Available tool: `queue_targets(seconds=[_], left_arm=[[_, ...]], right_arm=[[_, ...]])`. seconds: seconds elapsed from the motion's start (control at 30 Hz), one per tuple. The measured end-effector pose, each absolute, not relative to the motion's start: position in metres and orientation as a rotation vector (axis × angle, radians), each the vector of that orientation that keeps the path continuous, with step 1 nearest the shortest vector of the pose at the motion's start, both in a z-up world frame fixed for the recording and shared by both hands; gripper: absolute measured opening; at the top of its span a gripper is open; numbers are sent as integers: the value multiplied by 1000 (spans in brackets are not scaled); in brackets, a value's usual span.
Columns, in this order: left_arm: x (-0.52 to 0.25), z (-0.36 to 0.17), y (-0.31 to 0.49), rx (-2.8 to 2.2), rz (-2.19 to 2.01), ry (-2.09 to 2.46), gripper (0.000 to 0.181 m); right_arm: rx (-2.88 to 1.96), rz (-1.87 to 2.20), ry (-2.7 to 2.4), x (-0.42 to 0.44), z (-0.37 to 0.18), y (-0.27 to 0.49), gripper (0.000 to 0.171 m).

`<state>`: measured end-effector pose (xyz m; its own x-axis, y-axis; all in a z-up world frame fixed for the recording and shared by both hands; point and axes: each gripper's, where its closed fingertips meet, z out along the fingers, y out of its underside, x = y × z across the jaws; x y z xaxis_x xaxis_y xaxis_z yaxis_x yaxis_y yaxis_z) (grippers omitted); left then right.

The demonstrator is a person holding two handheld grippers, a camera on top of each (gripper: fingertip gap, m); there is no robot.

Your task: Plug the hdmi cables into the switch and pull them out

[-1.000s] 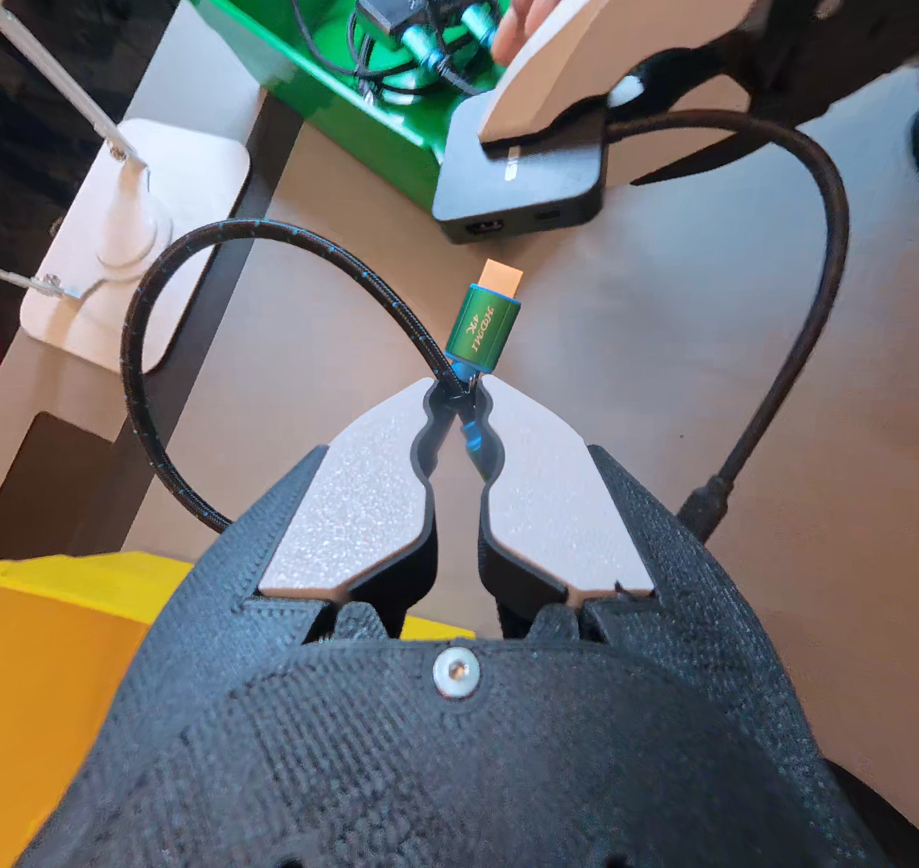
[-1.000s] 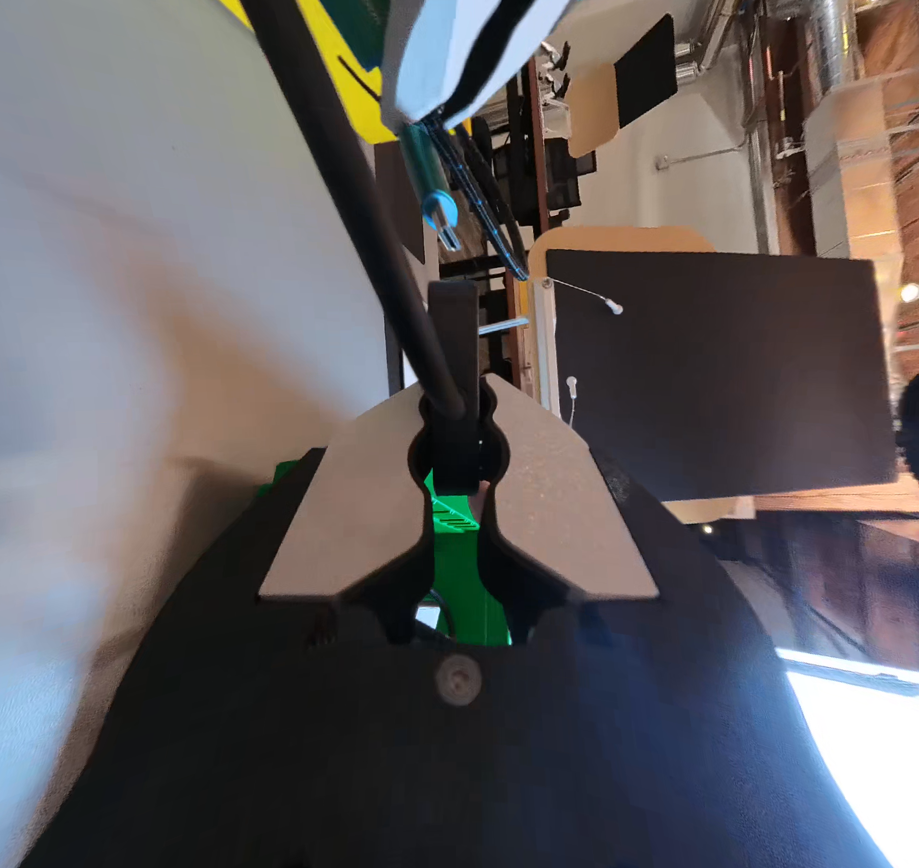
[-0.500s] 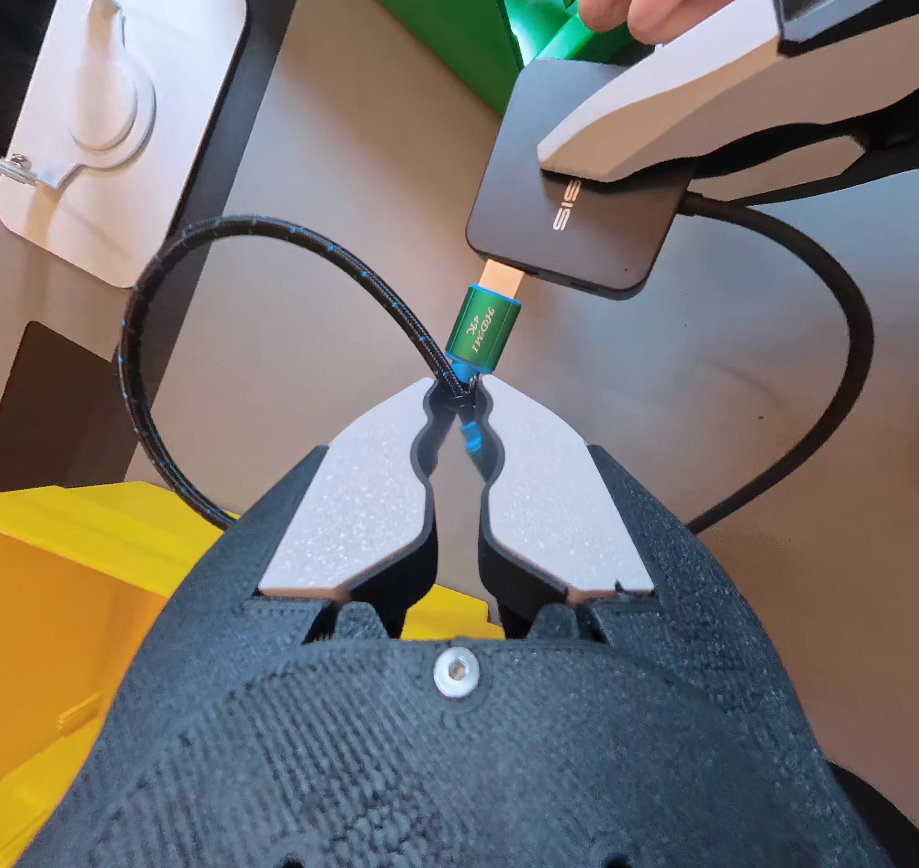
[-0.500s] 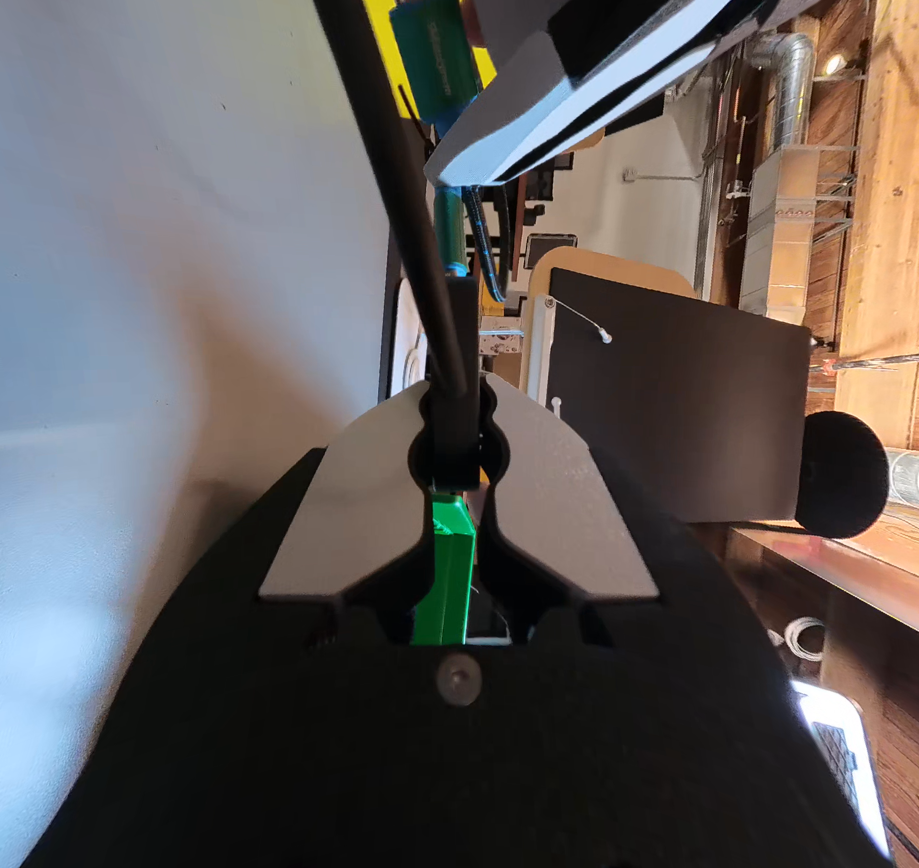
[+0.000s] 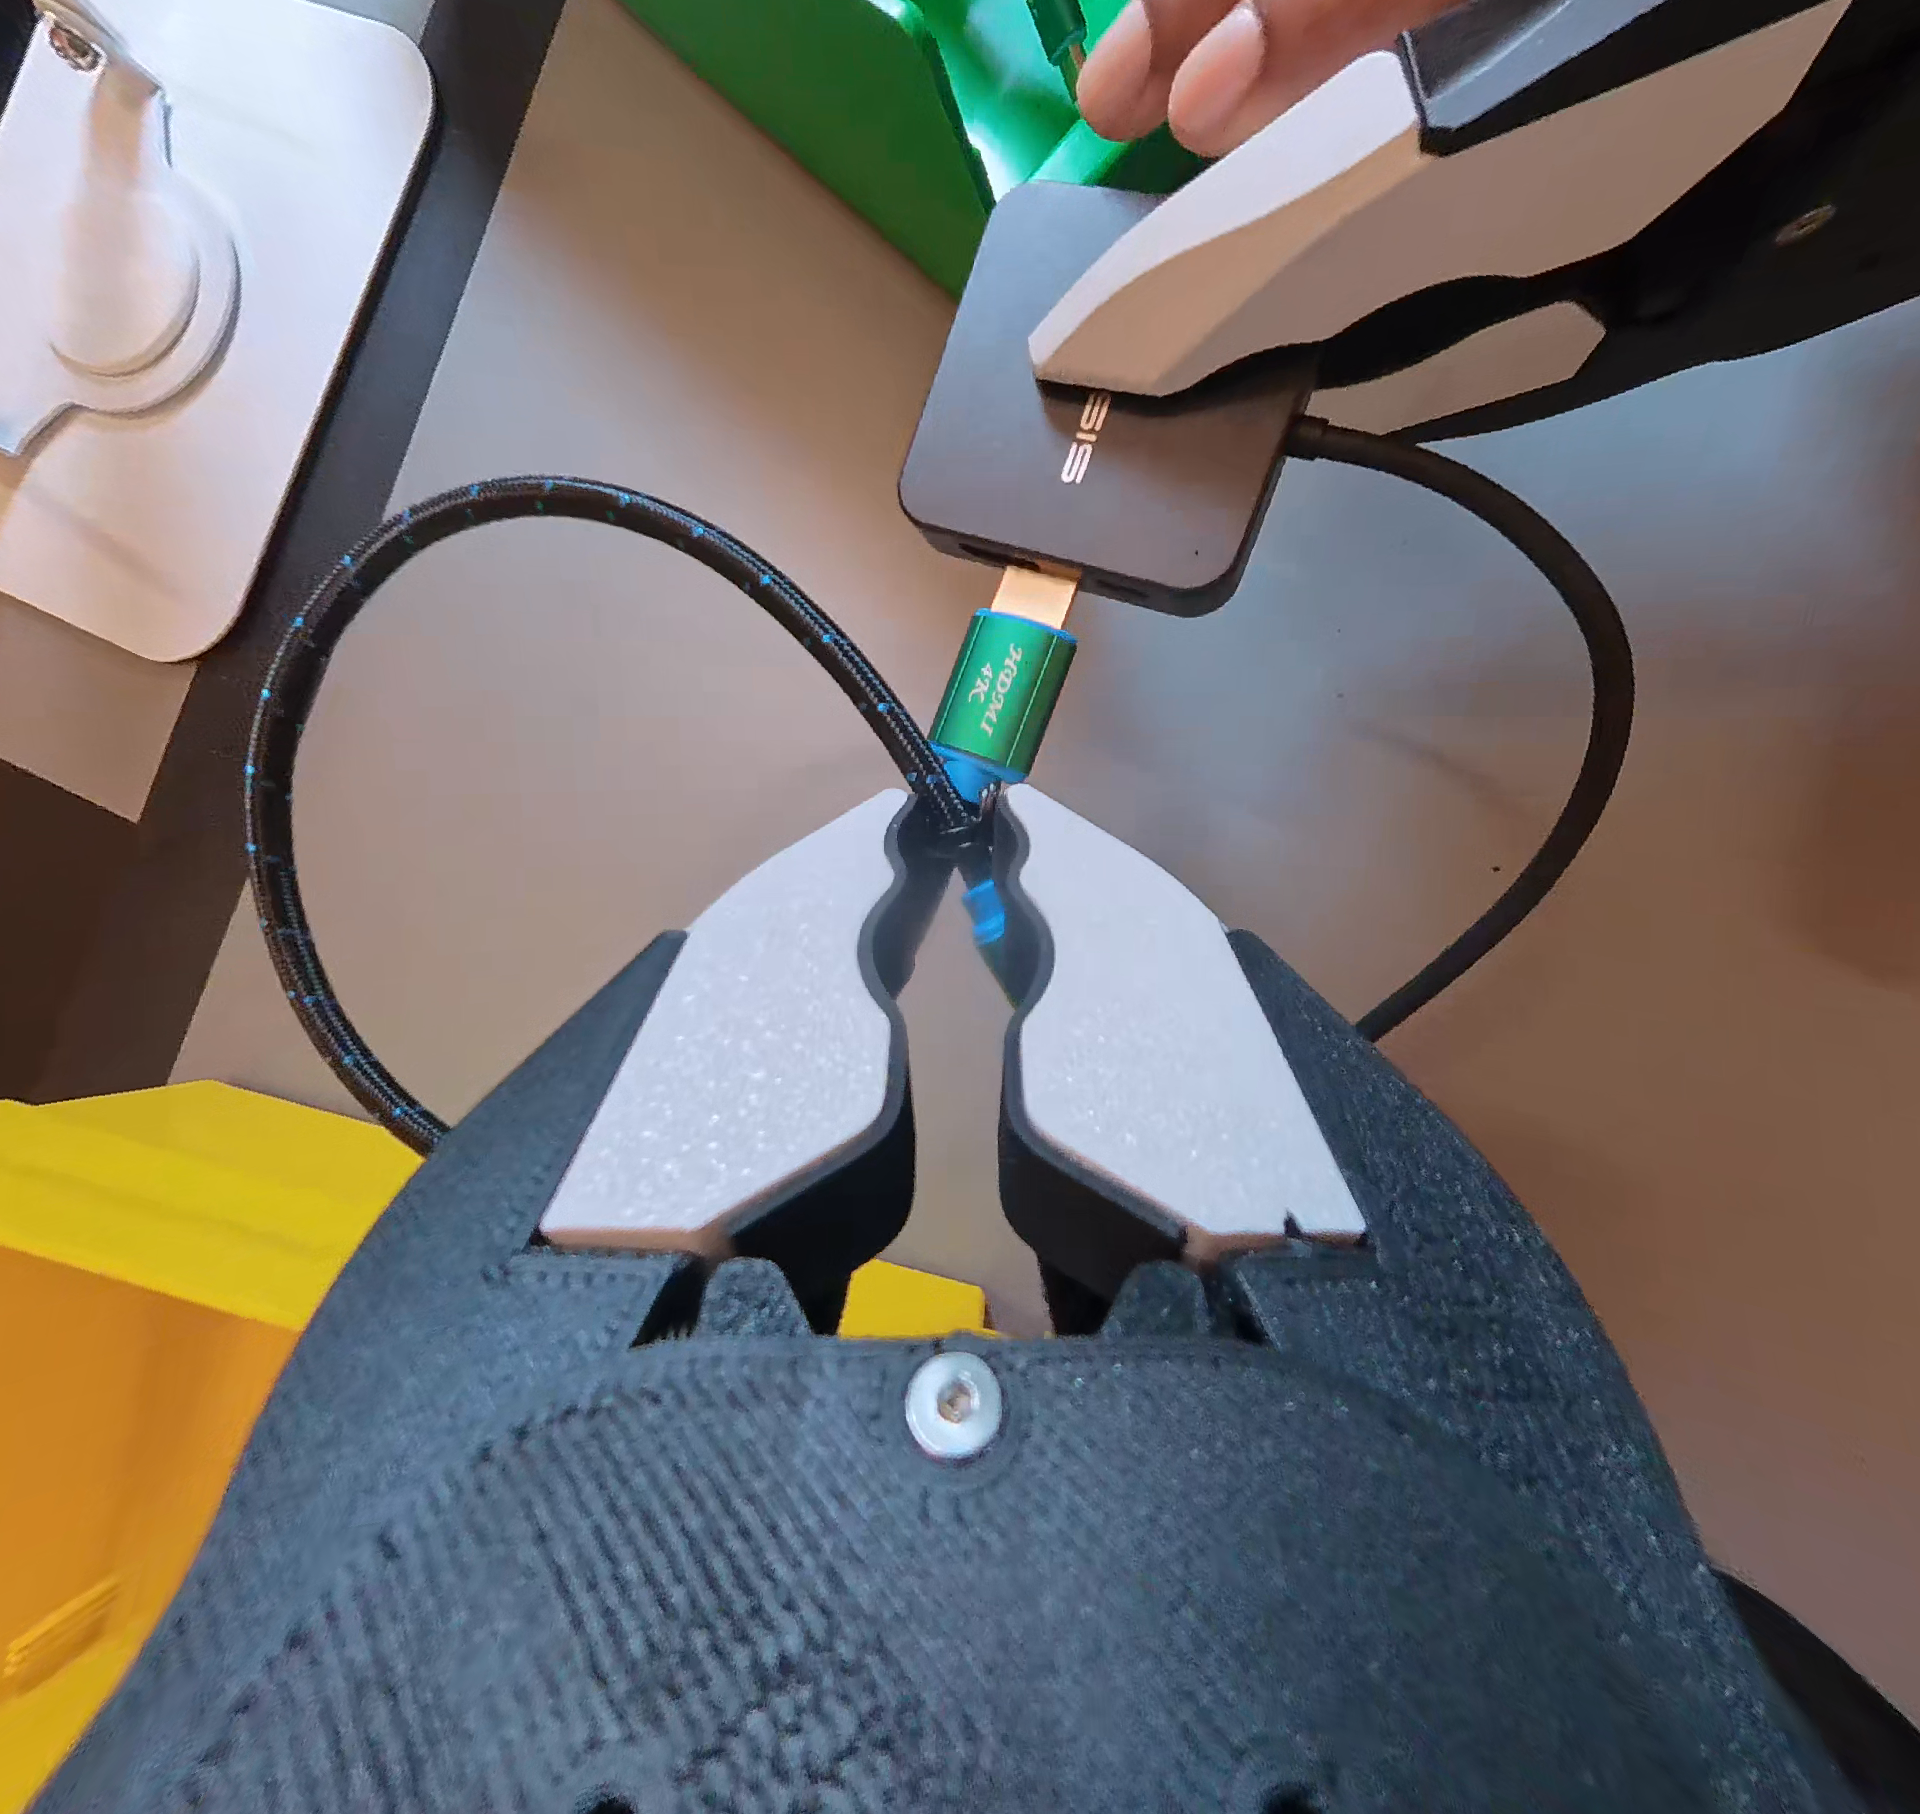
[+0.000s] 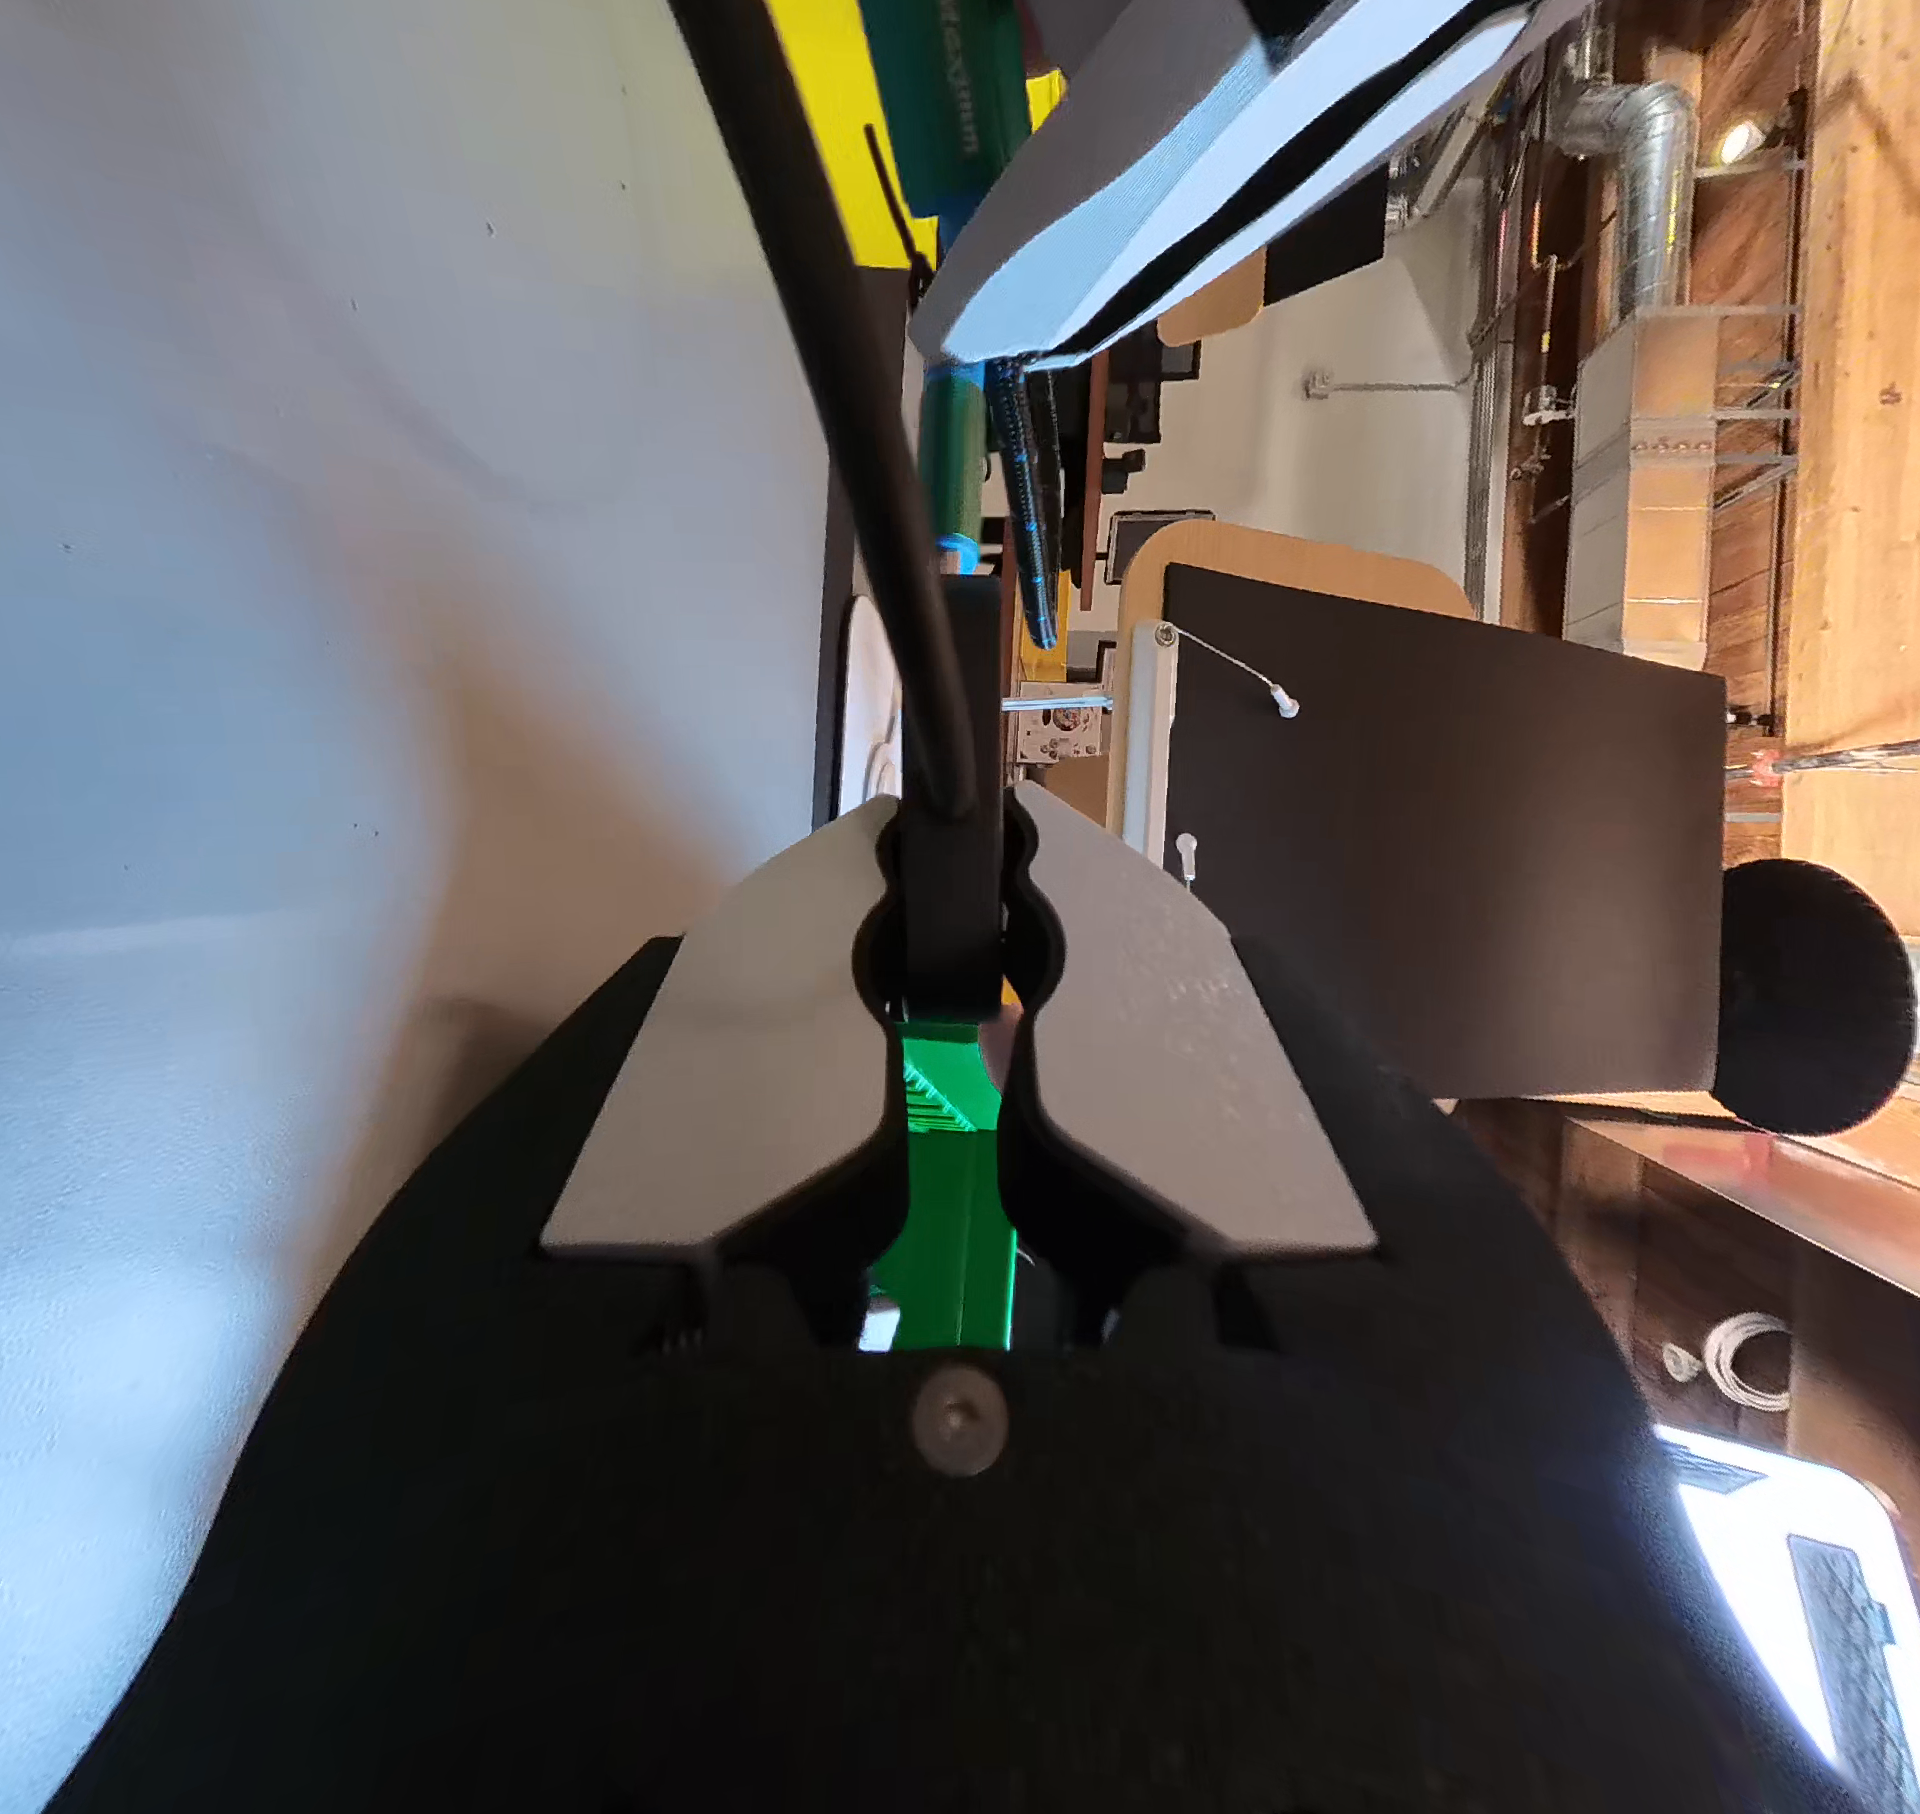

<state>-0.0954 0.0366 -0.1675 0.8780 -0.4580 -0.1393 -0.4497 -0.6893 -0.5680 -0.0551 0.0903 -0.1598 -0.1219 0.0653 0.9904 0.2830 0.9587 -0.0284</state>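
My left gripper (image 5: 951, 808) is shut on a black braided hdmi cable (image 5: 312, 621), just behind its green plug (image 5: 1000, 699). The plug's gold tip touches the front edge of the black switch (image 5: 1081, 507) at a port and looks partly in. The right gripper's grey finger (image 5: 1226, 278) clamps the switch from the right. In the right wrist view my right gripper (image 6: 951, 808) is shut on the switch (image 6: 951, 923), seen edge-on. The green plug (image 6: 951, 465) lines up just beyond it. The switch's own smooth black cable (image 6: 831, 310) curves away.
A green bin (image 5: 831, 29) holding more cables stands behind the switch, with a person's hand (image 5: 1247, 19) over it. A yellow bin (image 5: 125, 1297) sits at the near left. A white stand base (image 5: 187, 258) lies at the far left on the tan table (image 5: 623, 414). Spacing between my two grippers at the tips: around 7 cm.
The plug and the switch have closed the gap between them. The plug's tip, clear of the switch a second ago, now meets its port. Both grips are unchanged.
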Motion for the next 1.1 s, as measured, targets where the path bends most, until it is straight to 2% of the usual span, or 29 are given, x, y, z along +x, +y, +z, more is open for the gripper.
queue_targets(seconds=[0.47, 0.63, 1.1], left_arm=[[-99, -174, 34, -2468, 9, 661, 12], [-99, -179, 38, -2494, 169, 695, 12], [-69, -162, 14, -2235, -316, 942, 12]], right_arm=[[-204, -108, -1685, -54, -160, 78, 14], [-190, -174, -1708, -55, -171, 80, 14], [-136, 76, -1750, -36, -159, 48, 13]])
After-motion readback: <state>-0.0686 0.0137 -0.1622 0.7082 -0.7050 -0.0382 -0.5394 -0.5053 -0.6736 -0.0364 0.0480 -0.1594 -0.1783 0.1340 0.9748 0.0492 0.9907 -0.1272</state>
